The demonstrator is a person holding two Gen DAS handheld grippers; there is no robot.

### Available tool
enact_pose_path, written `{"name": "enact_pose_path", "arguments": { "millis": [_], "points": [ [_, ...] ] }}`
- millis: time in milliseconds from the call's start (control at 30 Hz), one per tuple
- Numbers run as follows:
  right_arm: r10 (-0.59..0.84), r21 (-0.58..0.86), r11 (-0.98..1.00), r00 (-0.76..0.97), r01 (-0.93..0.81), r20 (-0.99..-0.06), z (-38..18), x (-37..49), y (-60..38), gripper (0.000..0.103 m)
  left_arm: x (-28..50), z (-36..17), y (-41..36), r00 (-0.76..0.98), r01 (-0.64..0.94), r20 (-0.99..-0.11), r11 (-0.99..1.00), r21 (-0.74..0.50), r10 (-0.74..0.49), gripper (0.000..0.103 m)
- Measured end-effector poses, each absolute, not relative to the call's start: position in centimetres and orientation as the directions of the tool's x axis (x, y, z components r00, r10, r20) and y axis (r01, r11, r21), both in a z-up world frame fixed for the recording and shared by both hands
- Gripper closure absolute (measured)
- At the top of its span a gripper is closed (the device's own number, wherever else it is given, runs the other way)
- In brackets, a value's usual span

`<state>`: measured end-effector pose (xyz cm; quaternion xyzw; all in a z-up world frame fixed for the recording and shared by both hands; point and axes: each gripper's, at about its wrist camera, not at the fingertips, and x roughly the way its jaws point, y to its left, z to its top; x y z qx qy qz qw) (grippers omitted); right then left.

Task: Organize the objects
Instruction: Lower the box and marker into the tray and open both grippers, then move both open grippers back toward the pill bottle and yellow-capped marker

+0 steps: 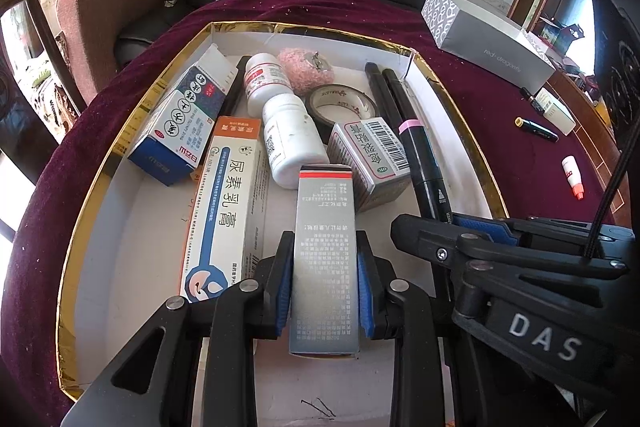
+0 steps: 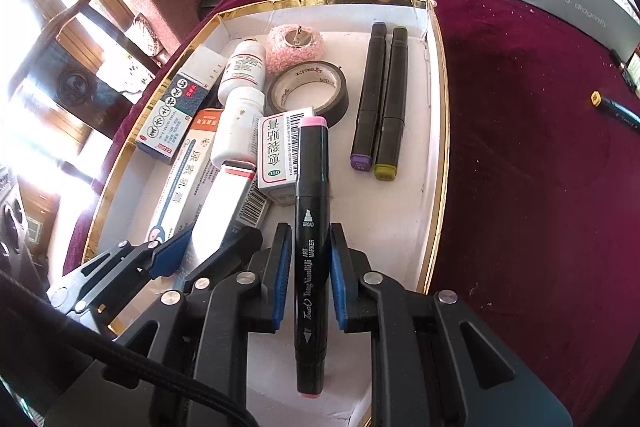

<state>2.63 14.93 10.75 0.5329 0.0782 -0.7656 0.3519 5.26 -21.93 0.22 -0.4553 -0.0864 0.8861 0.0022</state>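
Lying between right tool [image 2: 306, 267] pads: black pink-capped marker [image 2: 312, 227].

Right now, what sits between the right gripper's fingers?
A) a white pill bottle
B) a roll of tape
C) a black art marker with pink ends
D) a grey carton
C: in the right wrist view the black art marker, pink at both ends, lies between the right gripper pads, over the gold-edged tray.
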Motion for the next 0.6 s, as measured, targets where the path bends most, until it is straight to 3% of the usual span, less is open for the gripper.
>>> {"name": "enact_pose_path", "arguments": {
  "millis": [233,300,600],
  "points": [
    [-0.503,0.298,-0.737,-0.197,0.607,-0.841,12.2,2.9,16.5,0.069,5.7,1.1,-21.9,-0.598,0.092,-0.799,-0.984,-0.152,0.068,0.063],
    [-0.516,0.306,-0.738,-0.21,0.602,-0.83,12.8,2.9,17.1,0.06,5.9,1.7,-21.8,-0.609,0.092,-0.791,-0.985,-0.148,0.062,0.056],
    [-0.559,0.344,-0.743,-0.249,0.574,-0.791,14.6,2.6,20.3,0.059,6.9,4.4,-20.2,-0.657,0.081,-0.753,-0.991,-0.103,0.024,0.047]
  ]
}}
